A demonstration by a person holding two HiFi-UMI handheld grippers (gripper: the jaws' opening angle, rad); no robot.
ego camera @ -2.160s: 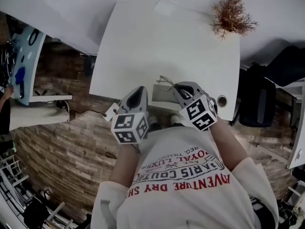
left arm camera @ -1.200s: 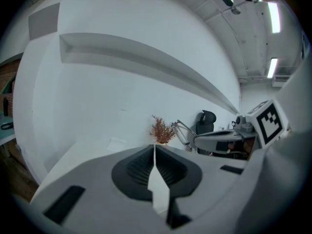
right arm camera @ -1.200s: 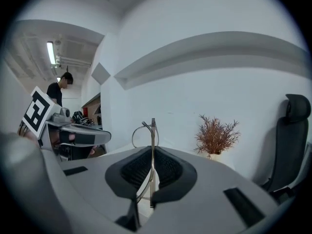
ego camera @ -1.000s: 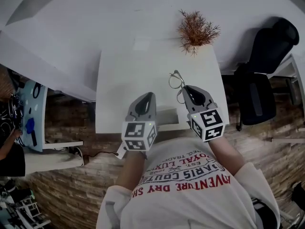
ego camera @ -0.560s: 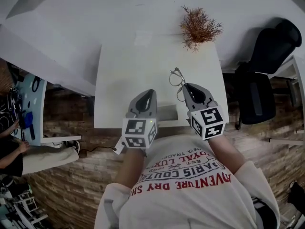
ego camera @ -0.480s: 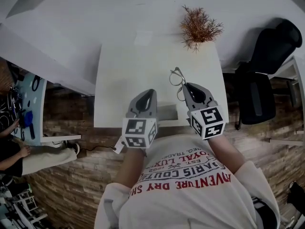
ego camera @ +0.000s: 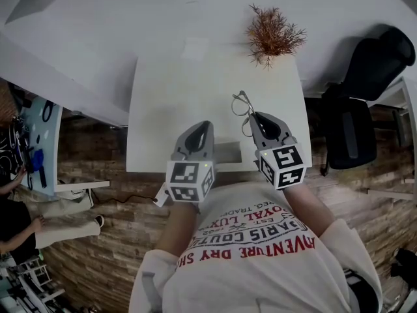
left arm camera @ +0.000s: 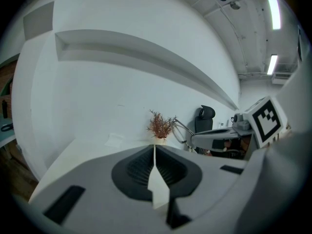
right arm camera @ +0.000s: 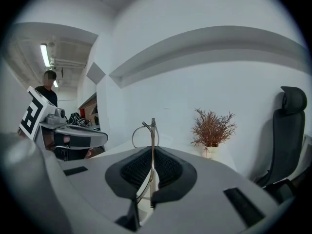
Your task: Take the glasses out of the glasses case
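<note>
my right hand-held gripper (ego camera: 257,120) is pinching the glasses (ego camera: 241,105) by their thin wire frame. in the right gripper view the frame (right arm camera: 152,130) stands upright in the slit of the hand-held gripper (right arm camera: 152,152), with one lens loop sticking out past the tips. the glasses are out of the glasses case (ego camera: 225,154), which sits at the near edge of the bench (ego camera: 176,90) between my two tools.

my left hand-held gripper (ego camera: 203,126) is pressed together just left of the case. i see nothing in it (left arm camera: 154,148) but a pale sliver of gap.

i judge the job nearly done, with only the set-down left. i'd squeeze no harder, since that wire looks easy to bend. i'd lower slowly onto bare bench beyond the case, well short of the dried plant (ego camera: 273,32), then spread the jaws only once the frame rests.
</note>
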